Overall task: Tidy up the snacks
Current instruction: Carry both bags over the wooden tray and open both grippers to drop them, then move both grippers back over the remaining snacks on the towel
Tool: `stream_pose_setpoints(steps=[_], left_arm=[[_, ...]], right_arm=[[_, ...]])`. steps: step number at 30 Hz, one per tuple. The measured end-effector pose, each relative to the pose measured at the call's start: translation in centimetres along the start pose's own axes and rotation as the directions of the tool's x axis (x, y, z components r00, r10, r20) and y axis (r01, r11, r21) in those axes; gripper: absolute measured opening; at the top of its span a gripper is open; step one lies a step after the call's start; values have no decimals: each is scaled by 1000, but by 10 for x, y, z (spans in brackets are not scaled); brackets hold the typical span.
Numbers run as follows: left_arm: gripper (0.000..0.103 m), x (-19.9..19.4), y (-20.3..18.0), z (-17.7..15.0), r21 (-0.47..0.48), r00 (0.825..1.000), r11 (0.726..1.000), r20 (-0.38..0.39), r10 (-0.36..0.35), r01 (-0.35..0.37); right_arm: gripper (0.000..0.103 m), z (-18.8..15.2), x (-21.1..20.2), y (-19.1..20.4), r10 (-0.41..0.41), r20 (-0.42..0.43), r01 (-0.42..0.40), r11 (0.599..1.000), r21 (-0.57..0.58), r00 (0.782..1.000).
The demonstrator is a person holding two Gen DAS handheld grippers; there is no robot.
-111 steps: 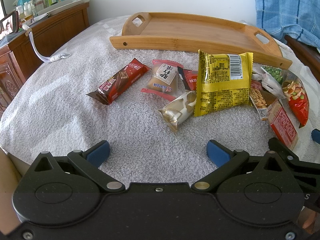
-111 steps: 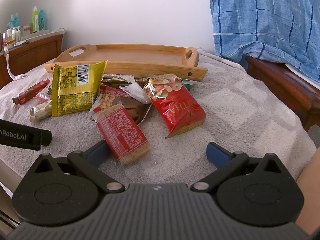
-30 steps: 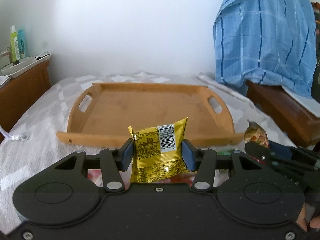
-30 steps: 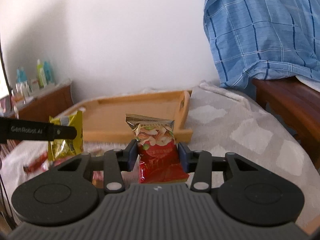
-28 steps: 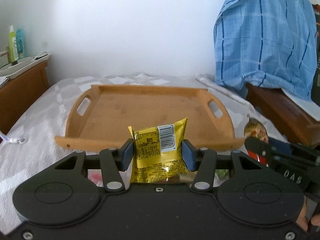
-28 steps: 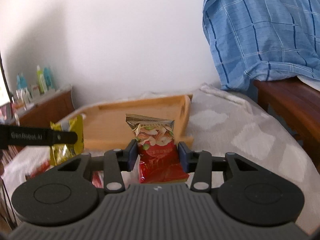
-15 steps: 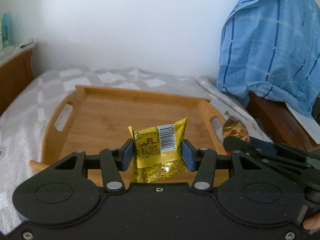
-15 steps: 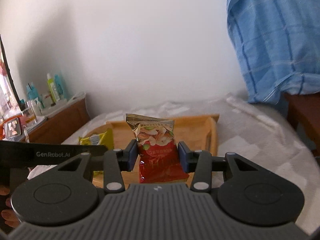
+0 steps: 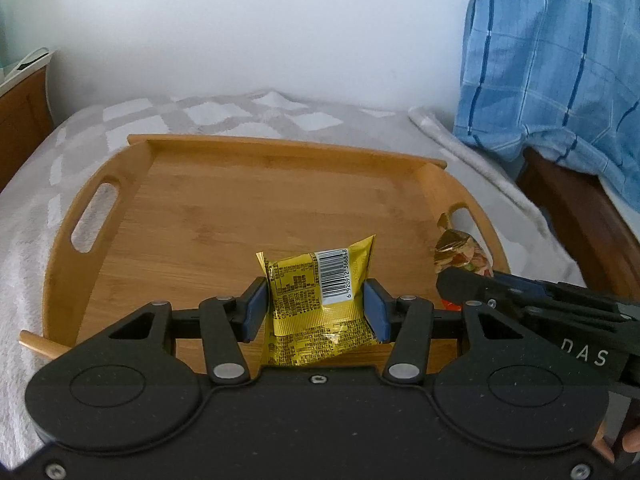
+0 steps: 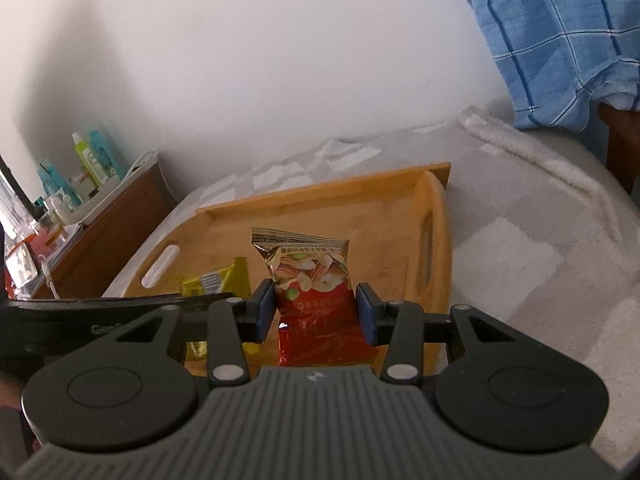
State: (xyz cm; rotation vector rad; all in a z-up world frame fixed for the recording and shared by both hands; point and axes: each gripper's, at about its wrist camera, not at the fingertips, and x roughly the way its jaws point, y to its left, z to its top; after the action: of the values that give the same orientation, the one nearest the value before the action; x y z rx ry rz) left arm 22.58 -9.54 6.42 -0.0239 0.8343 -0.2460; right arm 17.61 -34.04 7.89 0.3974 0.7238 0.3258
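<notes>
My left gripper (image 9: pixel 316 307) is shut on a yellow snack packet (image 9: pixel 320 292) with a barcode, held above the near part of the wooden tray (image 9: pixel 208 208). My right gripper (image 10: pixel 316 312) is shut on a red nut packet (image 10: pixel 316 280) and hangs over the tray (image 10: pixel 392 208) near its right handle. In the left wrist view the red packet (image 9: pixel 460 254) and the right gripper's body show at the right. In the right wrist view the yellow packet (image 10: pixel 218 280) peeks out behind the left gripper's arm. Nothing lies on the tray's floor.
The tray rests on a grey checked towel (image 9: pixel 36 216) over a bed. A blue plaid cloth (image 9: pixel 560 60) hangs over dark wooden furniture at the right. A wooden dresser (image 10: pixel 104 232) with bottles stands at the left by the white wall.
Both grippers have carried their packets forward from in front of the tray to above it and tilted down. The tray now fills more of both views. Both grips are unchanged.
</notes>
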Motion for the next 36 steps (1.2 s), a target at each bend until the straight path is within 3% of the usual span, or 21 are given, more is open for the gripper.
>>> stream_pose_setpoints(steps=[15,17,19,21,28,36], left_arm=[[51,8,-9,-1,55,1000,998,-7,17,-16],[57,6,-8,-1,59,1000,998,-4,18,-18],[74,2,-7,-1,58,1000,998,5,4,-5],[82,-3,-4,0,54,1000,998,17,-12,11],[91,-27,-2,0,72,998,997,57,5,-9],[100,-66,3,-18,105,992,994,122,18,-31]], right_arm=[[51,0,3,-10,25,1,-25,999,48,1000],[58,1,1,-12,39,20,-40,997,63,999],[75,3,-2,-14,47,45,-50,996,71,998],[78,6,-7,-15,57,73,-63,995,82,996],[84,10,-19,-19,40,127,-52,995,89,991],[91,-2,-41,-5,-26,201,33,999,-34,979]])
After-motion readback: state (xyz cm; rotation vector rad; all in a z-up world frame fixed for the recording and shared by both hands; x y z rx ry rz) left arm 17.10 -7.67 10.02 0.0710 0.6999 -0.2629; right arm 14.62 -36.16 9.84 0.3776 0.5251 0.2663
